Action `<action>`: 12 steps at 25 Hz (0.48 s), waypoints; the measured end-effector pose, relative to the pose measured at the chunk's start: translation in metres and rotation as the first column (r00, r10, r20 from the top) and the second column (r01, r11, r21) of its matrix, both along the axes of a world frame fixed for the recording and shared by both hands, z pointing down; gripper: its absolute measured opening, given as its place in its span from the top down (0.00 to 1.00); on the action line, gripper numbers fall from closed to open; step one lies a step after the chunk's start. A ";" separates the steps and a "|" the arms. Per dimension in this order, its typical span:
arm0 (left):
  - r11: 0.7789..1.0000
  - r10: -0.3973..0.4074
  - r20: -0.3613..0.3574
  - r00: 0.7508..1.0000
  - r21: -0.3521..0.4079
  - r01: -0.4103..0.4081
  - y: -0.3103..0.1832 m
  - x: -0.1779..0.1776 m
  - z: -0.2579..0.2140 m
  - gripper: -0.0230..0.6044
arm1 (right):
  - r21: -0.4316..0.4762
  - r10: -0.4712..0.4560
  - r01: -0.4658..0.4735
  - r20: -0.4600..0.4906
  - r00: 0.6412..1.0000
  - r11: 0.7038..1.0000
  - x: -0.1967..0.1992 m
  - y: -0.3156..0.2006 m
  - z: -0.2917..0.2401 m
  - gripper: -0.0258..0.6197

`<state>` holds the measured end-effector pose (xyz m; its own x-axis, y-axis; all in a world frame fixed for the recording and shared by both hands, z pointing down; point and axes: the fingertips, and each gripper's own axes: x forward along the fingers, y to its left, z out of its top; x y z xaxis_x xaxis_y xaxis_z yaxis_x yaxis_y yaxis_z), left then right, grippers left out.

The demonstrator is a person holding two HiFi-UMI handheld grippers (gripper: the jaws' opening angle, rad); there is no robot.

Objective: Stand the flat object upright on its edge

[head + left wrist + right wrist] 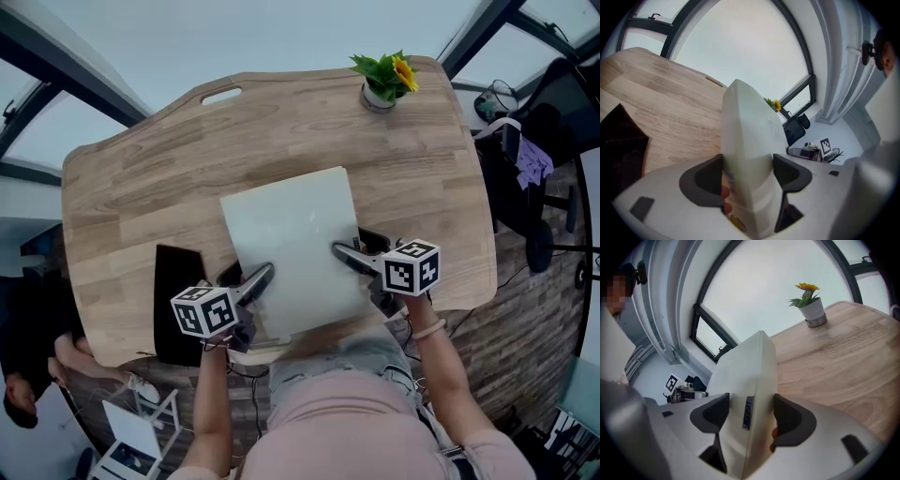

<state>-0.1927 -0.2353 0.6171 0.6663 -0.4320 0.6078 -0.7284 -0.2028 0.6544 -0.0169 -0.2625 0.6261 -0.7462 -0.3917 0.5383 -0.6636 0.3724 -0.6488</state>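
Two grips hold the flat white box: my left hand-held gripper is clenched on its left side edge, my right hand-held gripper on its right side edge, both near the corners closest to me. The box hangs tilted over the middle of the wooden desk, a potted sunflower well beyond its far edge.

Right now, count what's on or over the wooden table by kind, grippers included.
Grippers: 2, the left gripper and the right gripper, each clamped on the white flat box
Boxes: 1, that white flat box
Plants: 1, the potted flower
Dark items: 1, the black flat piece
Total: 5
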 end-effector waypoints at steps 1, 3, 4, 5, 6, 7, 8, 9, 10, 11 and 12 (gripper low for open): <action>1.000 -0.005 0.001 1.000 0.008 0.005 0.000 0.000 -0.002 0.47 | 0.010 -0.001 0.001 0.000 1.000 1.000 0.000 0.000 -0.003 0.50; 1.000 -0.017 0.003 1.000 0.023 0.017 0.000 0.001 -0.007 0.47 | 0.031 -0.004 0.004 0.000 1.000 1.000 0.001 -0.001 -0.008 0.50; 0.999 -0.022 0.004 1.000 0.031 0.021 0.000 0.001 -0.010 0.47 | 0.040 -0.007 0.007 -0.001 1.000 0.999 0.001 -0.002 -0.011 0.50; 0.999 -0.026 0.005 1.000 0.038 0.026 0.000 0.001 -0.012 0.47 | 0.049 -0.011 0.011 -0.002 1.000 0.999 0.001 -0.003 -0.014 0.50; 0.998 -0.030 0.006 1.000 0.046 0.030 0.000 0.001 -0.015 0.47 | 0.058 -0.016 0.016 -0.002 1.000 0.998 0.001 -0.003 -0.016 0.50; 0.998 -0.034 0.008 0.999 0.054 0.034 0.001 0.001 -0.018 0.47 | 0.066 -0.020 0.020 -0.003 1.000 0.998 0.001 -0.003 -0.019 0.50; 0.997 -0.037 0.012 0.999 0.062 0.037 0.001 0.001 -0.020 0.47 | 0.074 -0.025 0.025 -0.003 1.000 0.997 0.000 -0.003 -0.021 0.51; 0.997 -0.040 0.015 0.999 0.071 0.039 0.002 0.001 -0.023 0.47 | 0.082 -0.029 0.029 -0.003 1.000 0.996 0.000 -0.003 -0.023 0.51; 0.996 -0.042 0.019 0.999 0.079 0.040 0.002 0.002 -0.025 0.47 | 0.090 -0.032 0.032 -0.003 0.999 0.995 0.001 -0.003 -0.026 0.51; 0.995 -0.043 0.022 0.999 0.086 0.041 0.002 0.002 -0.028 0.47 | 0.097 -0.036 0.036 -0.003 0.999 0.995 0.001 -0.003 -0.028 0.51; 0.995 -0.045 0.026 0.999 0.093 0.042 0.002 0.003 -0.030 0.47 | 0.103 -0.039 0.040 -0.003 0.999 0.994 0.001 -0.003 -0.030 0.51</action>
<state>-0.1902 -0.2330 0.5870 0.6290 -0.5154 0.5820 -0.7556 -0.2291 0.6137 -0.0156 -0.2654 0.5961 -0.7615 -0.4155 0.4974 -0.6478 0.4633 -0.6048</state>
